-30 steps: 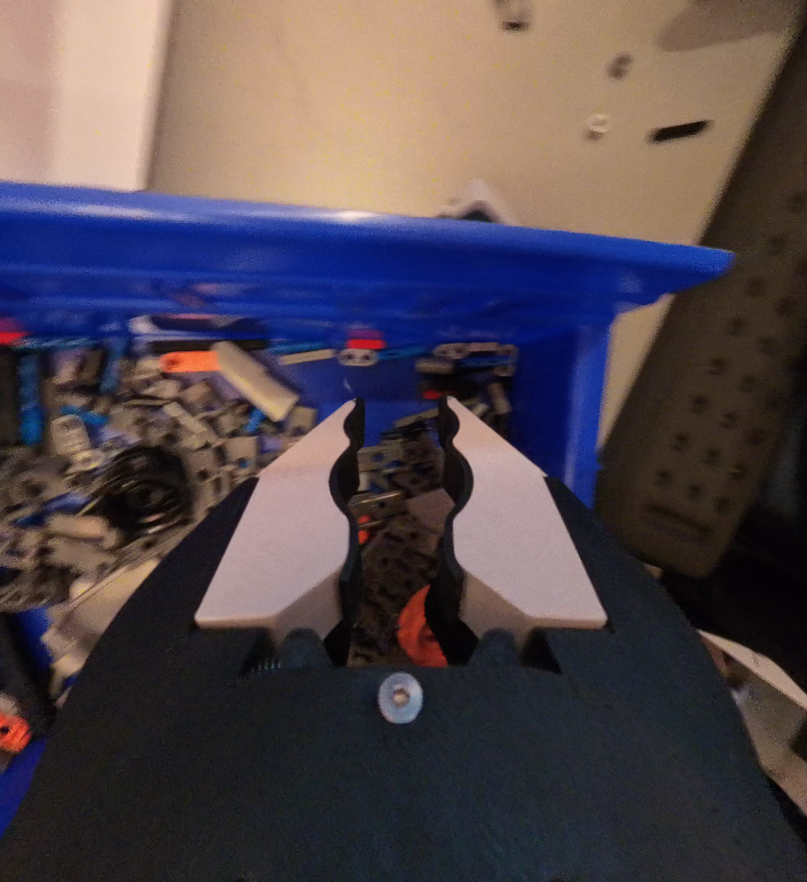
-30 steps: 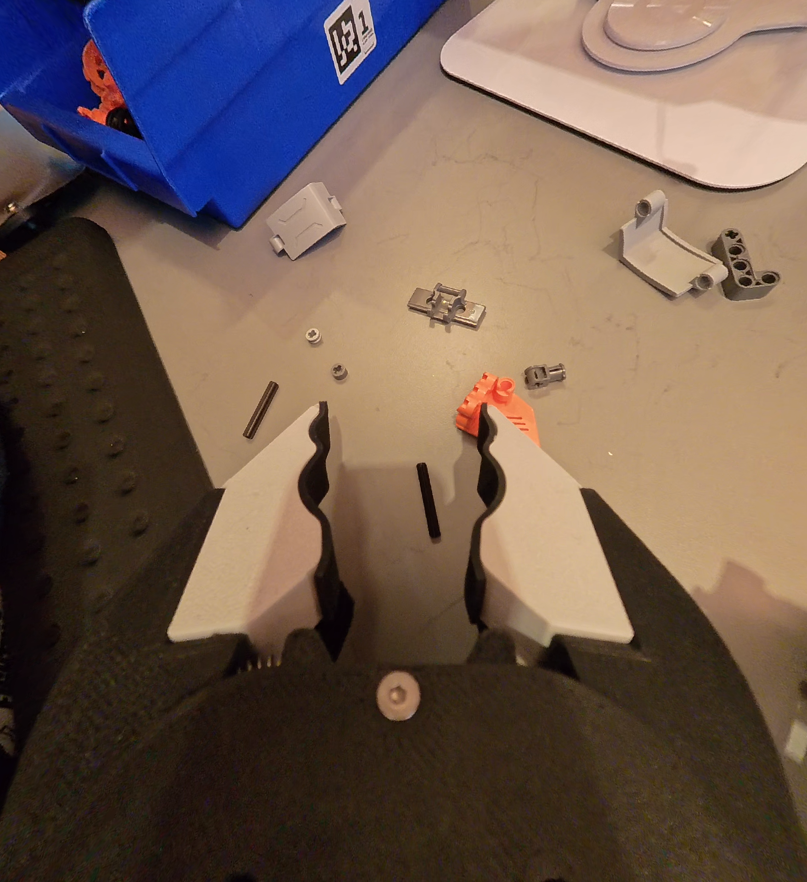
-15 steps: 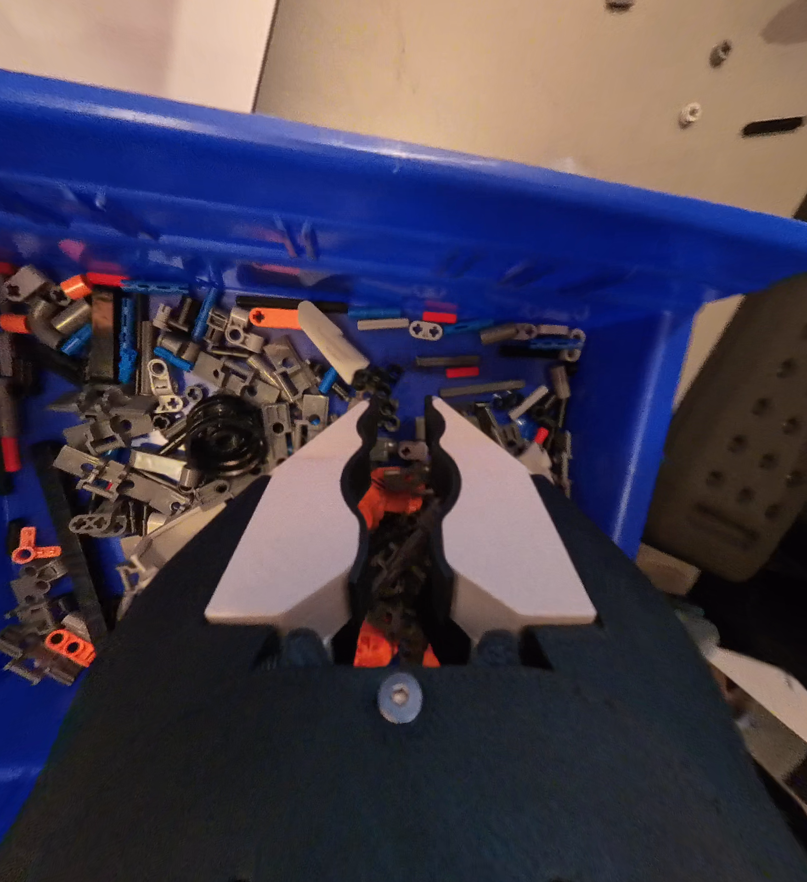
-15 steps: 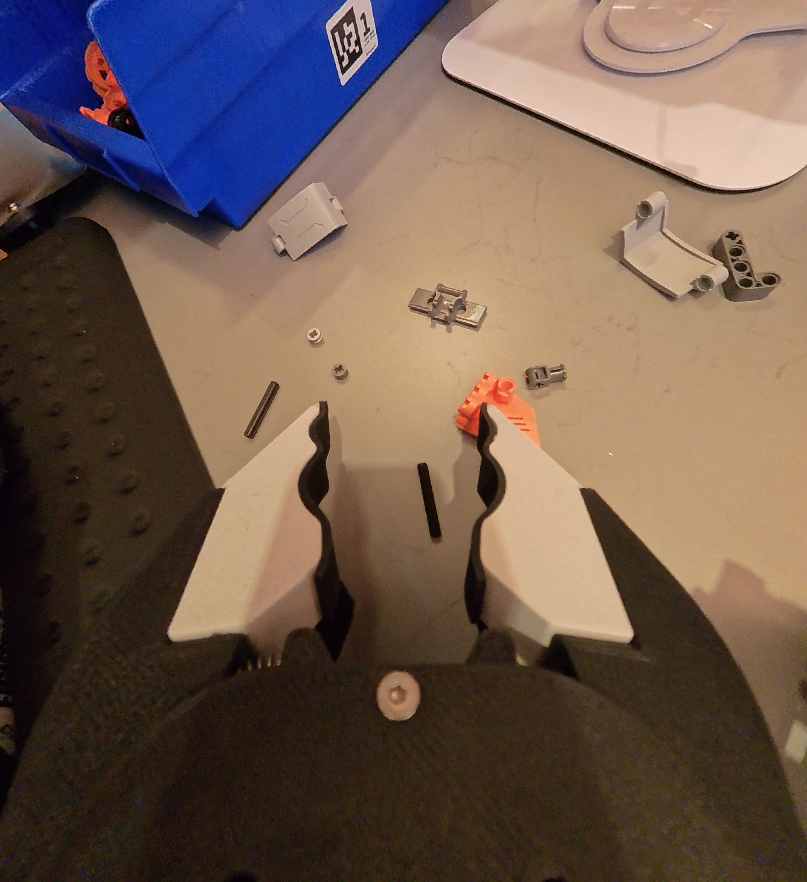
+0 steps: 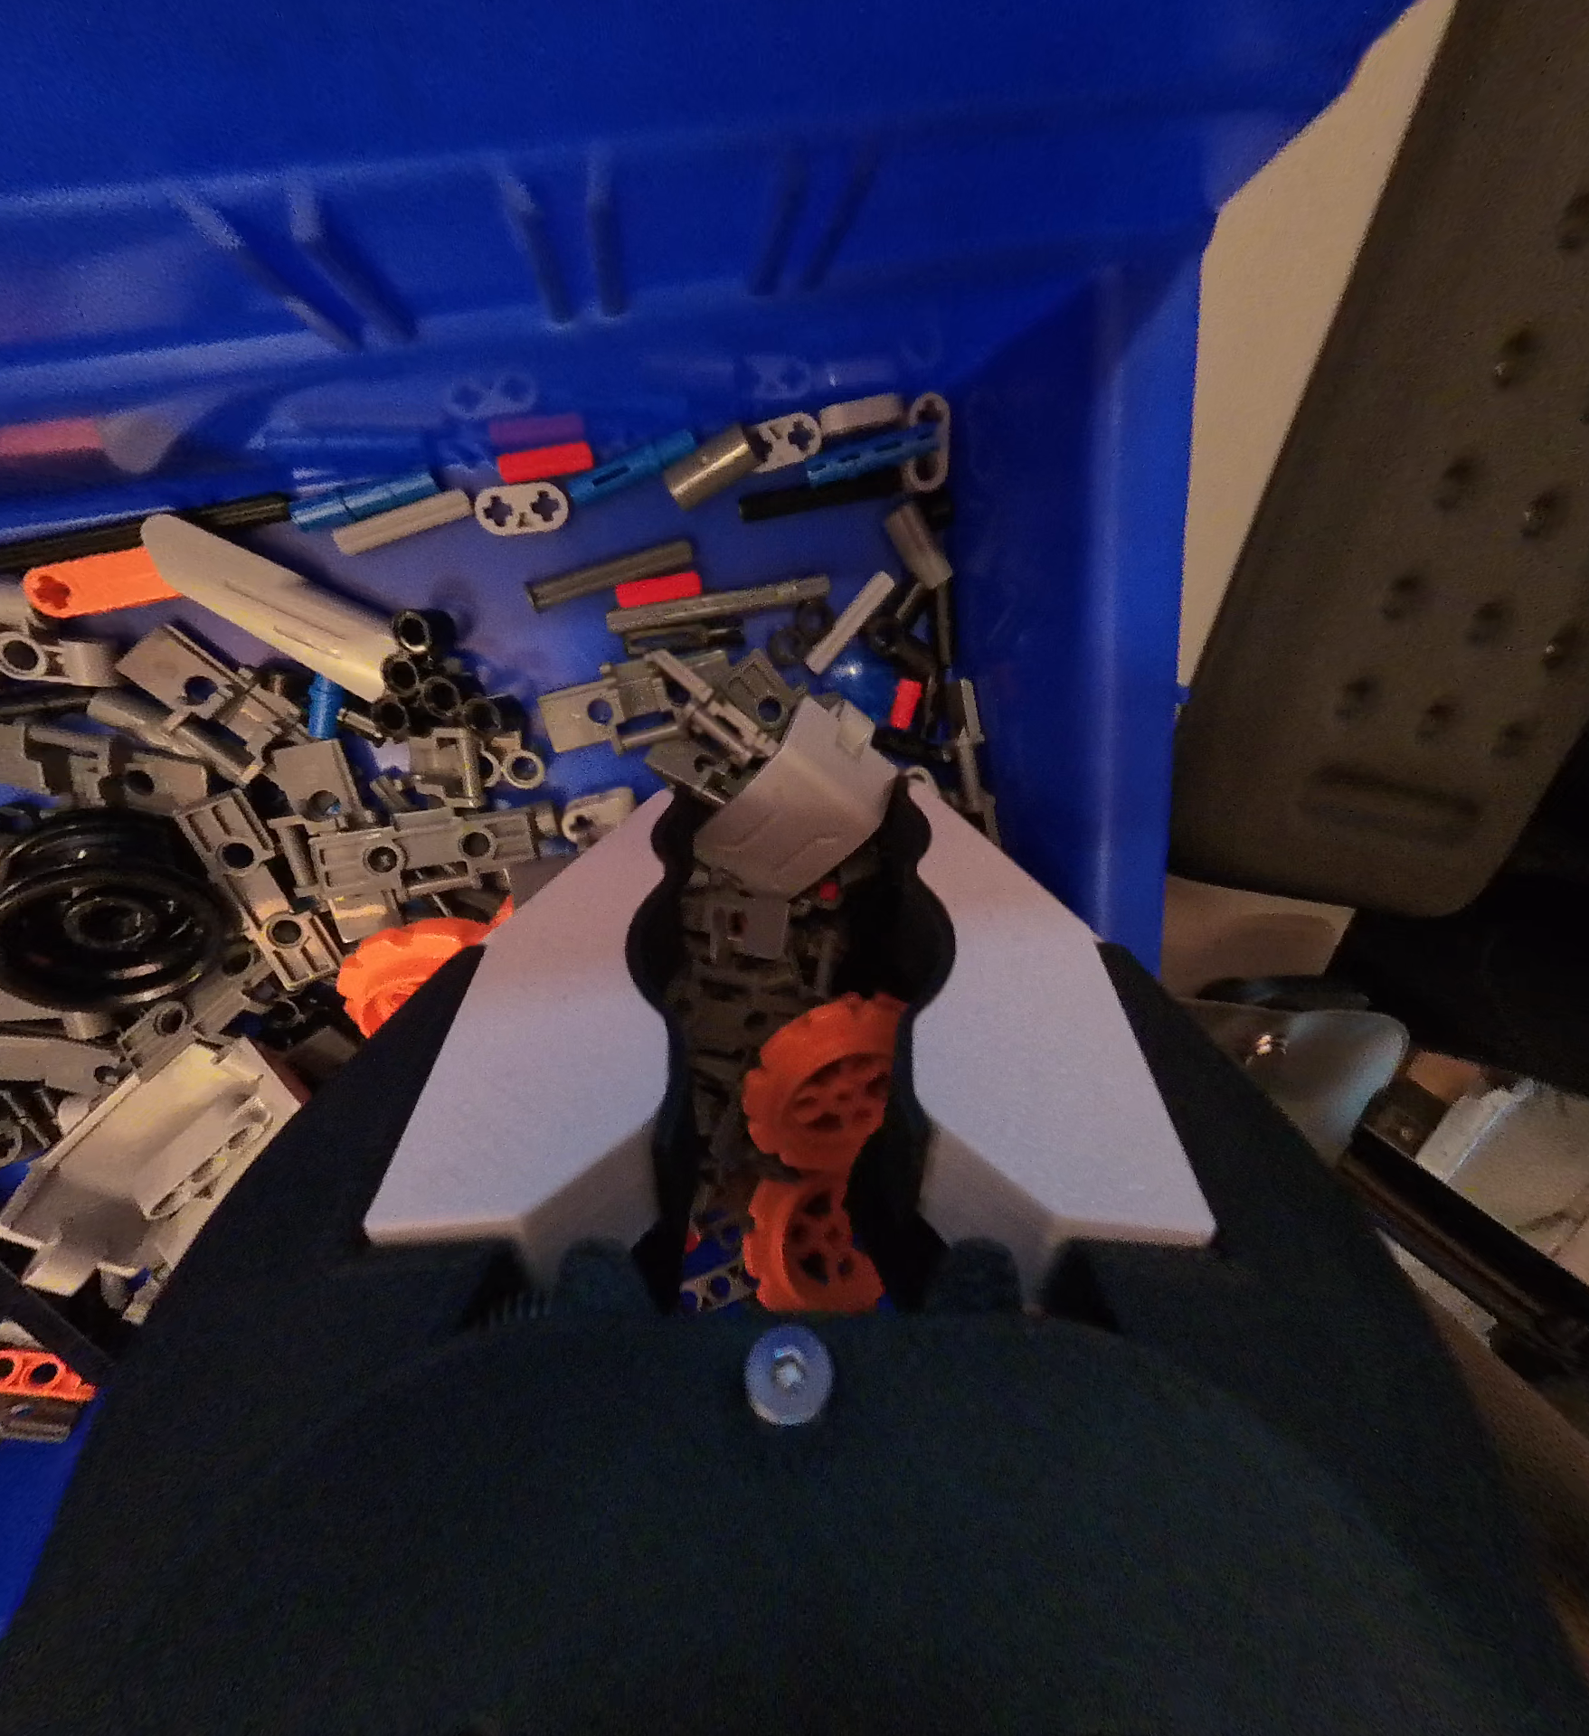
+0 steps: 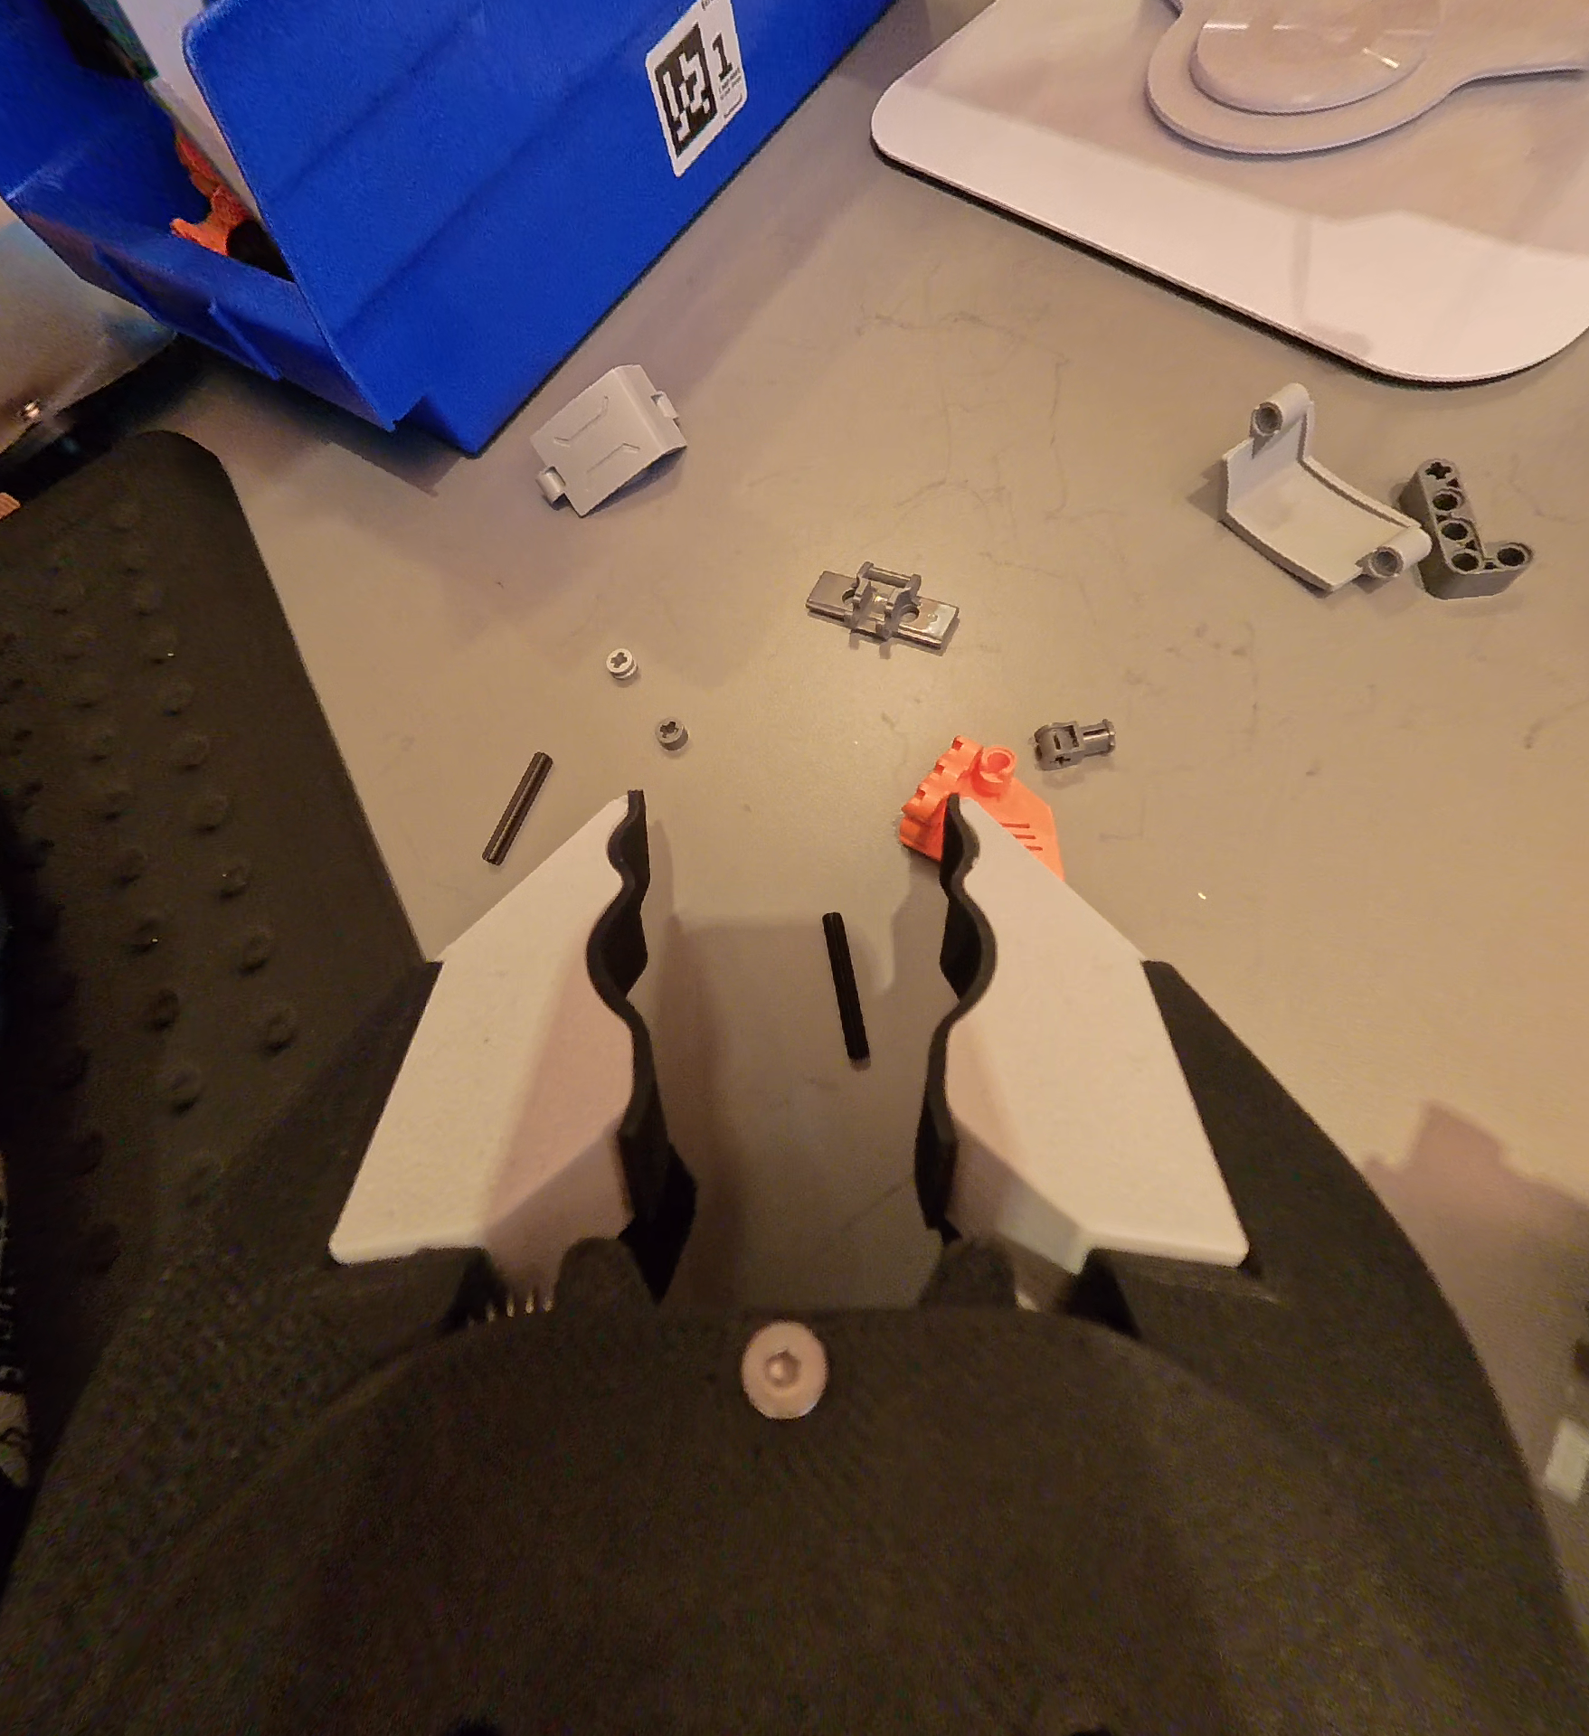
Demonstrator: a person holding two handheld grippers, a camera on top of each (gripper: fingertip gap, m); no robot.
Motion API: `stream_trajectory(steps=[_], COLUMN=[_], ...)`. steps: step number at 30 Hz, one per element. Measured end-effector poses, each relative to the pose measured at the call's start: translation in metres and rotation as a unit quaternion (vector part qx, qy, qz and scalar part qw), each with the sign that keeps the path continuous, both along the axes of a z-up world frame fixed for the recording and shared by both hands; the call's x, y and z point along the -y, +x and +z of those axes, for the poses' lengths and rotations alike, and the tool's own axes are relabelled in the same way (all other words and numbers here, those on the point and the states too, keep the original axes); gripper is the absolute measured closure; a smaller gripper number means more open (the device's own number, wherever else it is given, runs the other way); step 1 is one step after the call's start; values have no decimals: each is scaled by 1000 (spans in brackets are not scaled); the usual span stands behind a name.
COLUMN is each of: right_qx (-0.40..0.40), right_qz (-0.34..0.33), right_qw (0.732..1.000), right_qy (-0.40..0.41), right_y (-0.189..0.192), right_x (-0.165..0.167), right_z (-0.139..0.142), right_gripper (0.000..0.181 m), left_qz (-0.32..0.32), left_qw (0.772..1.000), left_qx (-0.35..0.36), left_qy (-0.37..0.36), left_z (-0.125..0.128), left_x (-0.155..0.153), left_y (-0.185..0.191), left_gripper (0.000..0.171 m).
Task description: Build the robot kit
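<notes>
Left gripper: it is down inside the big blue plastic bin. Its fingers sit close together on a light grey curved plastic panel, with one tip at each side. I cannot tell if they squeeze it yet.
Under the left fingers: two small orange plastic wheels and a heap of grey building bits.
Also in the bin: a black round wheel on the left, and blue and red pins by the back wall.
Grey panel: it looks light, hard and smooth, so it could slip. The two side edges look like the best place to hold it.
Right gripper: it hangs over the grey table with its fingers wide apart, holding nothing.
Between the right fingers: a thin black stick lies flat on the table.
Close by: an orange toothed piece sits just beside the right tip.
Farther off: a second flat grey panel lies beside the bin, and a white board sits behind.
</notes>
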State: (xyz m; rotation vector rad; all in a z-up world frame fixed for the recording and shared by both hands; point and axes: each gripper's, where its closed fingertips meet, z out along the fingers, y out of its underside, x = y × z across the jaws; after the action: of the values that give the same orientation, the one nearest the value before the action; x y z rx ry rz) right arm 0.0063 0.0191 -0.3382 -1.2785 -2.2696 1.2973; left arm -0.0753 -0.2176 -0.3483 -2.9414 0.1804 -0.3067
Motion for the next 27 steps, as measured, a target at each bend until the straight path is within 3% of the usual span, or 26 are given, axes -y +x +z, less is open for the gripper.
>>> stream_trajectory(steps=[7, 17, 23, 27], right_qx=[-1, -2, -3, -3], right_qz=[0, 0, 0, 0], right_qw=[1000, 1000, 1000, 1000], right_qy=[-1, -2, -3, -4], right_y=[0, 0, 0, 0], right_x=[0, 0, 0, 0], right_z=[1, 1, 1, 2], right_gripper=[121, 121, 120, 120], left_qz=[42, 88, 80, 53], left_qw=[998, 989, 993, 997], left_qx=[-49, -111, -76, -47], left_qy=[19, 42, 44, 31], left_z=[3, 7, 20, 36], left_x=[-10, -18, -10, 7], left_y=[-34, -88, -79, -67], left_gripper=[143, 143, 125, 122])
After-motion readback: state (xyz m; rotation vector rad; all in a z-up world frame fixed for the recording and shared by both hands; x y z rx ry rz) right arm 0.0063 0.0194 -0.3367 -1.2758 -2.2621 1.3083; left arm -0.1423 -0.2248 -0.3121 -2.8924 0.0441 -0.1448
